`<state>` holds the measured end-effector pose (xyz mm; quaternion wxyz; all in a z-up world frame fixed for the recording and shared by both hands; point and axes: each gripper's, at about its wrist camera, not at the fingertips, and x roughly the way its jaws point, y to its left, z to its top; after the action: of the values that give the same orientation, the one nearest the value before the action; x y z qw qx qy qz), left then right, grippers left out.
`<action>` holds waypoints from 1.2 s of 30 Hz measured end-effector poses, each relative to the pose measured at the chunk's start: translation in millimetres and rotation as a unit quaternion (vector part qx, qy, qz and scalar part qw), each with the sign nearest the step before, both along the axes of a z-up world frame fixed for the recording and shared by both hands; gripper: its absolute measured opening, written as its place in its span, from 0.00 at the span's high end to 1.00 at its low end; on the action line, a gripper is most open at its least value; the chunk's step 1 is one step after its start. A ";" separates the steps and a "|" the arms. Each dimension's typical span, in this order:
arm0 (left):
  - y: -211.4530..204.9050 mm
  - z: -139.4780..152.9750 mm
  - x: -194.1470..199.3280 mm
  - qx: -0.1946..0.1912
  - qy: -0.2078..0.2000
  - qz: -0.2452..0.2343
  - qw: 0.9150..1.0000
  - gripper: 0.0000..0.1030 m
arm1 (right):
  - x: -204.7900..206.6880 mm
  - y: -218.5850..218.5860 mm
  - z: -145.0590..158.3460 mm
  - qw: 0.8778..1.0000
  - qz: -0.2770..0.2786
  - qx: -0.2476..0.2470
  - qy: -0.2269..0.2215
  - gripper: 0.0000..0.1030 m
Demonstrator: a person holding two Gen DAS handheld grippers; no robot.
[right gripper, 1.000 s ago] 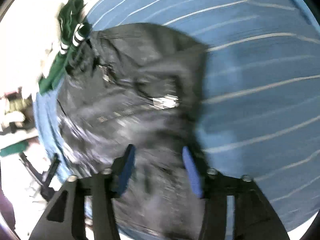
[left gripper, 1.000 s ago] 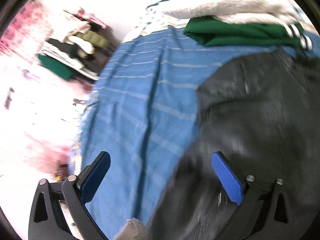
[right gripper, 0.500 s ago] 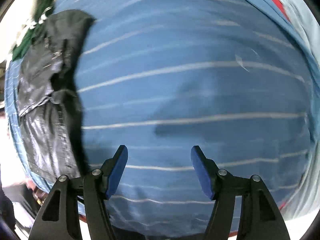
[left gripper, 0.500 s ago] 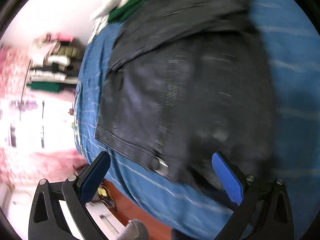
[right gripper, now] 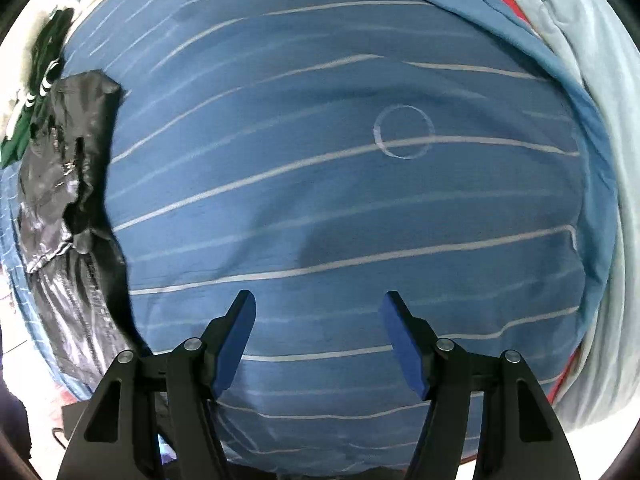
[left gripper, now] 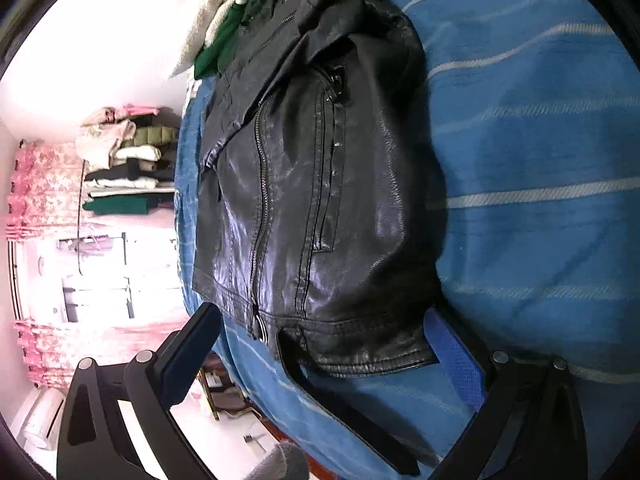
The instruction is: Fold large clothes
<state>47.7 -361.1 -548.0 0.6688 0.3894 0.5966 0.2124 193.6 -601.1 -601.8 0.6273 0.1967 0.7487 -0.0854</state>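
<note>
The black leather jacket (left gripper: 320, 200) lies on the bed (left gripper: 540, 160), over its blue striped cover, partly folded with the zip and hem toward the left hand-held gripper (left gripper: 320, 344). That gripper's jaws stand wide apart around the hem corner and hold nothing. The right hand-held gripper (right gripper: 318, 336) hangs over bare cover, moderately open and empty, well apart from the jacket (right gripper: 68, 200) at the frame's left. The next fold likely goes best if the left takes the thick hem squarely, since glossy leather may slip, while the right comes across to pin or lift the opposite edge.
</note>
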 end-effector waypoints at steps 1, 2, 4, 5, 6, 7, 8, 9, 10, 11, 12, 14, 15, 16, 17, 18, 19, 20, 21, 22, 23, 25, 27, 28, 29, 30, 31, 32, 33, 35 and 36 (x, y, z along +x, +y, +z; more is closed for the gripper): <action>-10.3 3.5 -1.4 -0.017 -0.001 -0.002 1.000 0.00 | 0.8 -1.3 0.8 1.000 0.003 0.003 0.000 0.35; -14.8 8.7 -0.2 -0.033 -0.004 -0.010 0.999 0.00 | 2.1 0.4 0.3 1.000 0.007 0.005 0.000 0.35; -28.4 17.0 -1.1 -0.033 -0.024 -0.035 0.999 0.00 | 3.9 3.8 -3.7 1.000 0.018 0.009 0.003 0.35; -30.5 15.2 -0.3 -0.028 -0.029 -0.044 0.998 0.00 | 5.1 5.6 -5.7 1.000 0.019 0.010 0.006 0.35; -27.1 6.1 3.8 -0.011 -0.024 -0.044 0.999 0.00 | 5.3 10.0 -7.6 1.000 0.019 0.011 0.008 0.35; -22.2 0.5 6.8 -0.001 -0.018 -0.039 0.999 0.00 | 4.6 8.4 -9.3 1.000 0.017 0.012 0.010 0.35; -12.3 -5.8 12.1 0.008 -0.016 -0.028 0.999 0.00 | 3.8 5.9 -9.8 1.000 0.014 0.012 0.011 0.35; -1.9 -7.2 17.2 0.007 -0.020 -0.013 1.000 0.00 | 3.9 6.2 -9.0 1.000 0.012 0.012 0.011 0.35; 5.4 -6.0 21.4 0.008 -0.027 -0.005 1.000 0.00 | 4.2 5.1 -8.4 1.000 0.011 0.012 0.010 0.35; 14.0 -4.2 26.9 0.012 -0.038 0.002 0.999 0.00 | 4.5 3.1 -8.3 1.000 0.013 0.011 0.008 0.35; 21.7 -3.0 31.4 0.017 -0.043 0.007 0.999 0.00 | 4.8 1.9 -7.6 1.000 0.015 0.009 0.007 0.35; 35.8 -0.4 38.0 0.007 -0.049 0.024 0.998 0.00 | 6.9 10.1 -11.2 1.000 0.018 0.011 0.004 0.35; 43.2 1.7 40.6 -0.010 -0.049 0.037 0.998 0.00 | 11.0 13.8 -12.4 1.000 0.019 0.013 0.003 0.35; 47.6 4.7 41.4 -0.027 -0.049 0.046 0.997 0.03 | 15.9 12.2 -14.4 1.000 0.021 0.021 -0.003 0.35; 52.3 9.8 41.6 -0.049 -0.052 0.052 0.996 0.21 | 22.7 16.4 -16.6 0.999 0.025 0.040 -0.017 0.34; 59.7 17.9 40.9 -0.086 -0.056 0.058 0.993 0.53 | 28.7 19.3 -18.2 0.997 0.029 0.060 -0.030 0.33; 61.2 23.1 39.7 -0.110 -0.056 0.058 0.991 0.68 | 38.3 26.4 -20.2 0.994 0.034 0.094 -0.050 0.25; 63.7 29.5 38.7 -0.128 -0.057 0.056 0.989 0.85 | 49.7 35.5 -23.1 0.987 0.034 0.143 -0.073 0.22; 66.2 38.6 37.3 -0.141 -0.063 0.050 0.987 0.88 | 56.2 40.7 -24.5 0.981 0.032 0.174 -0.086 0.19; 68.0 44.7 36.4 -0.149 -0.067 0.047 0.985 0.88 | 68.5 50.5 -26.6 0.967 0.027 0.227 -0.109 0.19; 71.9 53.1 35.8 -0.162 -0.074 0.047 0.983 0.89 | 76.9 55.3 -27.1 0.958 0.022 0.257 -0.124 0.18; 75.2 63.8 35.6 -0.175 -0.083 0.043 0.980 0.90 | 100.0 71.1 -33.8 0.936 0.008 0.320 -0.148 0.16; 82.2 72.2 36.4 -0.190 -0.086 0.039 0.977 0.91 | 119.7 89.5 -47.2 0.921 -0.014 0.362 -0.146 0.16; 83.3 73.4 37.6 -0.195 -0.087 0.038 0.976 0.91 | 130.5 99.2 -57.8 0.915 -0.026 0.380 -0.133 0.16; 86.7 75.5 38.3 -0.201 -0.087 0.036 0.975 0.91 | 140.3 106.4 -70.0 0.916 -0.041 0.382 -0.116 0.17; 90.4 77.0 39.7 -0.209 -0.086 0.035 0.974 0.91 | 144.4 125.2 -81.0 0.919 -0.054 0.376 -0.109 0.36; 95.9 78.4 41.7 -0.215 -0.085 0.034 0.972 0.91 | 148.9 129.8 -85.7 0.920 -0.064 0.371 -0.106 0.70; 99.7 79.8 42.3 -0.222 -0.084 0.032 0.971 0.90 | 154.0 136.5 -86.8 0.926 -0.070 0.359 -0.098 0.70; 104.6 82.5 42.8 -0.230 -0.084 0.031 0.969 0.90 | 155.2 141.4 -81.6 0.930 -0.075 0.345 -0.099 0.75; 120.2 90.6 43.3 -0.256 -0.083 0.042 0.962 0.90 | 158.8 156.6 -50.7 0.937 -0.062 0.322 -0.123 0.77; 128.5 95.5 43.4 -0.269 -0.084 0.049 0.958 0.90 | 160.1 164.0 -37.2 0.938 -0.053 0.316 -0.129 0.78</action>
<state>91.1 -232.6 -452.5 0.7855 0.1464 0.5915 0.1082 353.7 -437.1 -638.9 0.6185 0.4335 0.6383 0.1485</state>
